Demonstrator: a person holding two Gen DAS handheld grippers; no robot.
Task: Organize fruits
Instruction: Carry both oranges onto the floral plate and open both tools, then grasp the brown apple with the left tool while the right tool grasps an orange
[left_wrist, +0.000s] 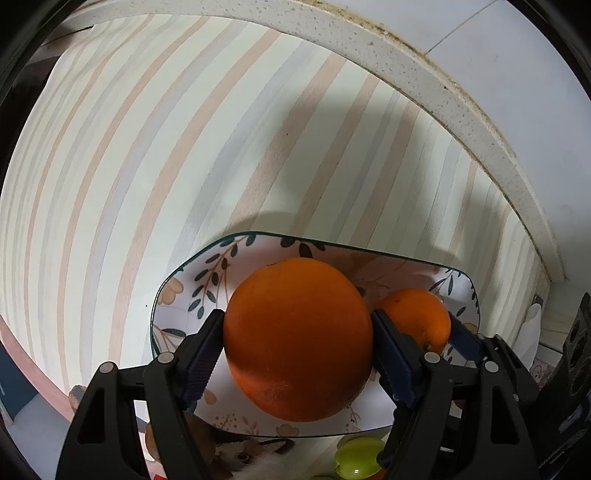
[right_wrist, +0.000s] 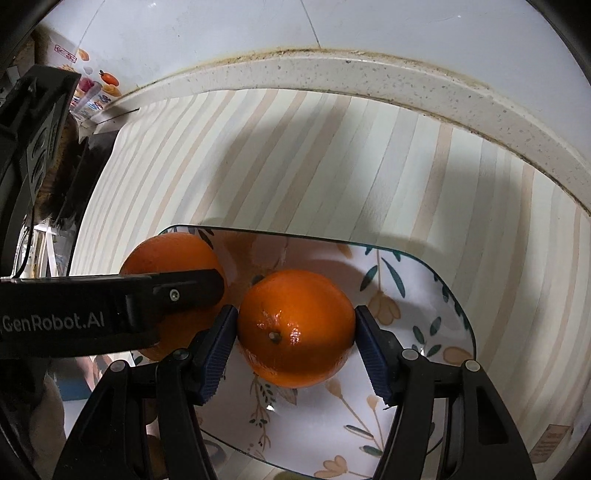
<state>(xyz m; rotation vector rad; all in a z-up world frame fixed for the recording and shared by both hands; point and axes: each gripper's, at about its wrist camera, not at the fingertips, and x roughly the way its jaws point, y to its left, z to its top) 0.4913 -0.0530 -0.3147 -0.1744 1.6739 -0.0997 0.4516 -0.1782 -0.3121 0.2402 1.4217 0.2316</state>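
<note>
Two oranges sit over the floral plate (right_wrist: 436, 291) on the striped table (left_wrist: 184, 147). The bigger orange (left_wrist: 297, 339) is pinched between the left gripper (left_wrist: 298, 354), jaws pressed to both its sides. The smaller orange (right_wrist: 295, 326) sits between the right gripper (right_wrist: 295, 350); the jaws touch it on each side, grasping it. From the right wrist view the left gripper's arm hides half the bigger orange. Below the plate's near edge a green fruit (left_wrist: 358, 458) shows, partly cut off and hard to identify.
</note>
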